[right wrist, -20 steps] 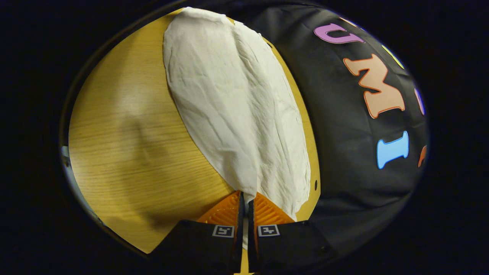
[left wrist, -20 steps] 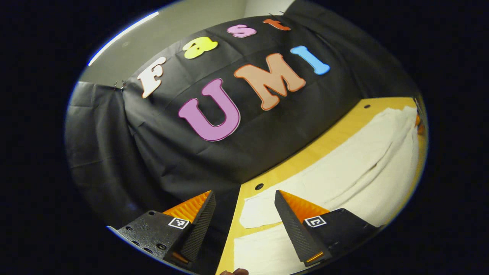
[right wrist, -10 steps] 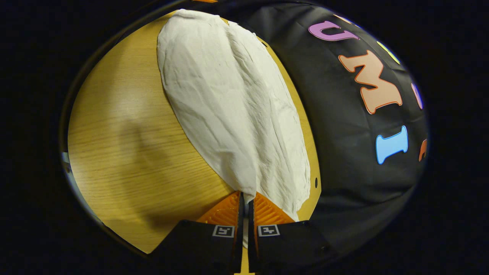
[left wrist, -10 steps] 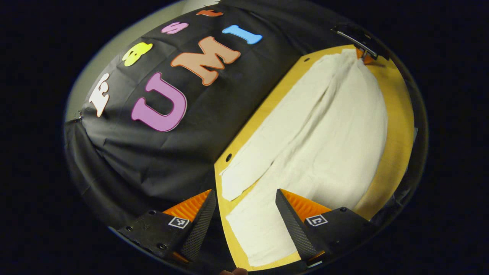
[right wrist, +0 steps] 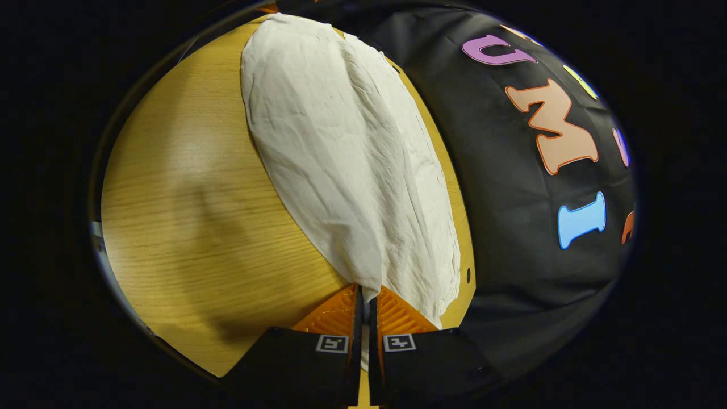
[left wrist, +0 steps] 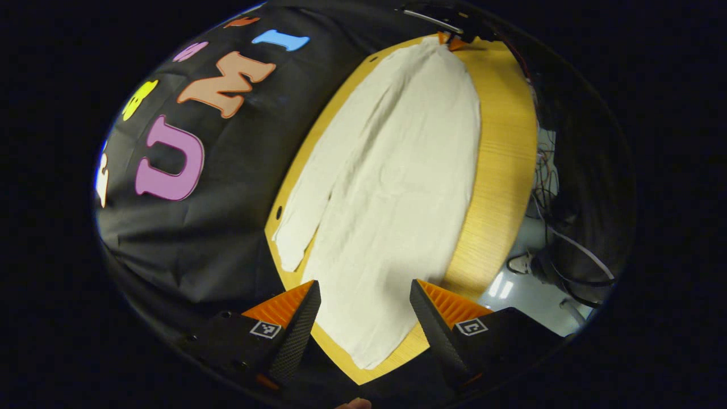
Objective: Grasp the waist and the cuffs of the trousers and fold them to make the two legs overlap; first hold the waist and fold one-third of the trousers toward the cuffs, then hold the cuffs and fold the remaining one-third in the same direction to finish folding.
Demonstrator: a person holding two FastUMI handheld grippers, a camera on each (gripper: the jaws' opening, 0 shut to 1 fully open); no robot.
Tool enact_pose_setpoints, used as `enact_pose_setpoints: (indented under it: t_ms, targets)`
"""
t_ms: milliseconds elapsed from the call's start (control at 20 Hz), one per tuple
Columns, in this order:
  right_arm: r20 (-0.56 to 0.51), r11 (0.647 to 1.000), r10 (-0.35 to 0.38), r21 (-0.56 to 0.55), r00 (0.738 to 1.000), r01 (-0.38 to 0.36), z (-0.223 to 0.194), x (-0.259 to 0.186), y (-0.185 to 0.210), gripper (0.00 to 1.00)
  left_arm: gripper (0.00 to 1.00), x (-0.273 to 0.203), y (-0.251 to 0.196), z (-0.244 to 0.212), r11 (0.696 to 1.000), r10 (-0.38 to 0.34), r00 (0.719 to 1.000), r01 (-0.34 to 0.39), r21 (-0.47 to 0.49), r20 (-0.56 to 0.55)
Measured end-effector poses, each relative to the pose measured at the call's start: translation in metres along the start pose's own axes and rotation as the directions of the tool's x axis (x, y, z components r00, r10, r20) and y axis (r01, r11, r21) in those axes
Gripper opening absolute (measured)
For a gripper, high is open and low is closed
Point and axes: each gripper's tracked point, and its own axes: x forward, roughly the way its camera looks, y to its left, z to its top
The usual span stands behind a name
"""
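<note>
Now right gripper (right wrist: 364,295) pressed together on the trousers (right wrist: 346,165) waist edge, left gripper (left wrist: 363,301) spread wide, above the near cuff, not touching, table (left wrist: 505,165) underneath.

- Left gripper (left wrist: 363,309): fingers spread wide apart, nothing between them; it hovers above the near end of the trousers (left wrist: 392,187), tilted downward.
- Right gripper (right wrist: 364,309): fingers pressed together on an edge of the trousers, cloth pinched between the pads.
- In the left gripper view the right gripper appears at the far end of the cloth.
</note>
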Motion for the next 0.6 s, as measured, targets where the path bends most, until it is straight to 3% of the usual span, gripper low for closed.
enact_pose_setpoints:
  t_ms: [200, 600]
  targets:
    - [0.002, 1.0, -0.005, 0.004, 1.0, 0.005, -0.001, 0.0, 0.0, 0.08, 0.95, 0.01, -0.026, -0.023, 0.994, -0.104, 0.991, 0.106, 0.021, -0.081]
    - [0.002, 1.0, -0.009, 0.007, 1.0, 0.009, 0.0, 0.0, 0.0, 0.08, 0.85, 0.038, -0.004, -0.014, 0.99, -0.08, 0.995, 0.087, 0.107, -0.067]
